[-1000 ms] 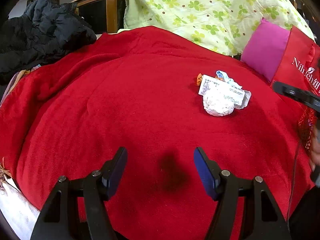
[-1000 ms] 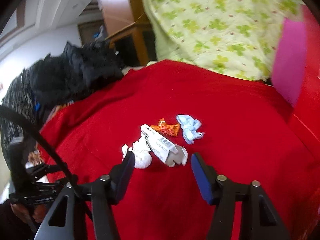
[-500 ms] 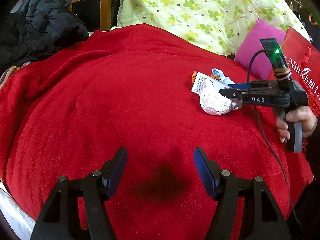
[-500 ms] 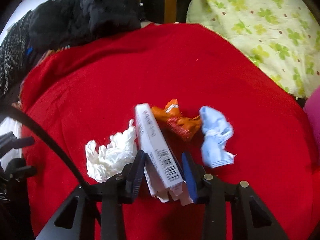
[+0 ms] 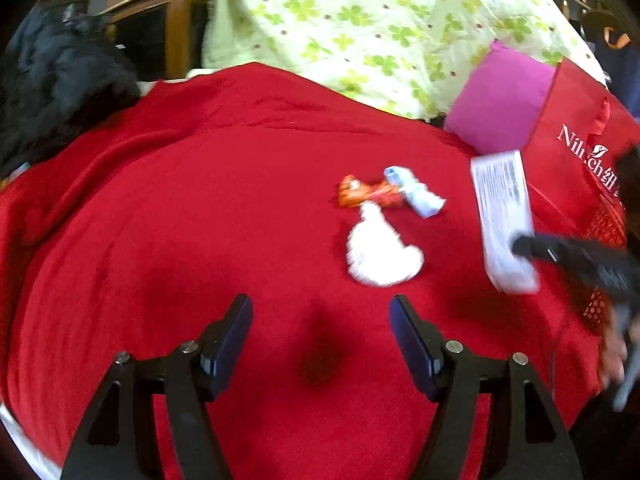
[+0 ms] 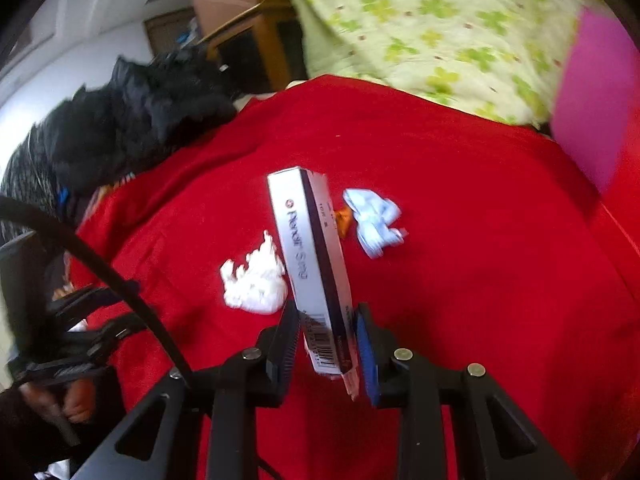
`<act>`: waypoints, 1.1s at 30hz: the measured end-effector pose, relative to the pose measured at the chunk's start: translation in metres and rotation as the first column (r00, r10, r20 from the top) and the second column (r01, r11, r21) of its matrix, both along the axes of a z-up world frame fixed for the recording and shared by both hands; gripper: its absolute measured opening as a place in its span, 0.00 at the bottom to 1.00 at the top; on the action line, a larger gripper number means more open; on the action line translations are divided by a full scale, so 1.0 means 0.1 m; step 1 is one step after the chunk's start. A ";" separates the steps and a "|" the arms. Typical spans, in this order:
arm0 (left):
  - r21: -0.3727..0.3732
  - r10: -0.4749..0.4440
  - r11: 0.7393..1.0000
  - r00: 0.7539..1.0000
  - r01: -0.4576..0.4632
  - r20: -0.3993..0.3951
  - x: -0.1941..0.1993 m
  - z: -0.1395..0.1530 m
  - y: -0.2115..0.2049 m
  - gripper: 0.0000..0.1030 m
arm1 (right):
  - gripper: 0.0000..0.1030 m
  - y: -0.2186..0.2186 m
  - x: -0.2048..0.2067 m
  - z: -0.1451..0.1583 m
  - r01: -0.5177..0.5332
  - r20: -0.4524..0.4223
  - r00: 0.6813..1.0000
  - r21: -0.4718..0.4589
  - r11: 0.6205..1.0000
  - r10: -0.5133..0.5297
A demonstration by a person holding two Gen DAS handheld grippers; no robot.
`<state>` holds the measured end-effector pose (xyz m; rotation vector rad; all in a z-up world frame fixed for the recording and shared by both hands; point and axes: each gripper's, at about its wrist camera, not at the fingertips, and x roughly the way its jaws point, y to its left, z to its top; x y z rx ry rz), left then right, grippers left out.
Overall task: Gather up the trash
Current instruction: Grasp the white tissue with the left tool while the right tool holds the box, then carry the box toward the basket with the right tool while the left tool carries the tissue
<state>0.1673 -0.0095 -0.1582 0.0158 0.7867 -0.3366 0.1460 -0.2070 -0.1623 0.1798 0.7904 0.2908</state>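
Note:
My right gripper (image 6: pixel 328 320) is shut on the lower end of a white carton box (image 6: pixel 312 256) and holds it up off the red blanket (image 6: pixel 460 280). In the left wrist view the box (image 5: pixel 502 216) hangs at the right, just in front of a red bag (image 5: pixel 576 152). On the blanket lie a crumpled white tissue (image 5: pixel 380 254), an orange wrapper (image 5: pixel 366 194) and a pale blue wrapper (image 5: pixel 416 192). My left gripper (image 5: pixel 320 316) hovers short of the tissue. Its jaws are opening and nothing is between them.
A pink cushion (image 5: pixel 500 100) and a green floral quilt (image 5: pixel 360 20) lie behind the trash. A black jacket (image 5: pixel 52 84) is heaped at the far left beside wooden furniture (image 5: pixel 160 28). A person's hand (image 5: pixel 616 352) holds the right gripper's handle.
The right gripper closed on the box and lifted it off the blanket, away from the other trash and toward the red bag. The left gripper moved closer to the tissue.

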 end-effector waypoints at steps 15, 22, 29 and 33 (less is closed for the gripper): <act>-0.099 -0.021 0.995 0.978 0.001 -0.208 0.70 -0.36 -0.53 0.69 | 0.27 -0.42 -0.66 -0.11 0.060 -0.033 0.998 0.136 0.989 -0.056; -0.082 -0.038 0.996 0.979 0.022 -0.198 0.65 -0.36 -0.61 0.42 | 0.76 -0.26 -0.69 -0.10 0.011 0.009 1.000 0.132 0.991 -0.012; -0.084 -0.036 0.996 0.981 0.020 -0.189 0.52 -0.26 -0.54 0.38 | 0.36 0.02 -0.49 -0.38 -0.027 -0.105 0.994 0.020 0.999 0.028; -0.060 -0.023 0.998 0.986 0.014 -0.164 0.39 -0.12 -0.56 0.38 | 0.29 0.07 -0.56 -0.31 -0.030 -0.057 0.998 -0.017 0.999 0.029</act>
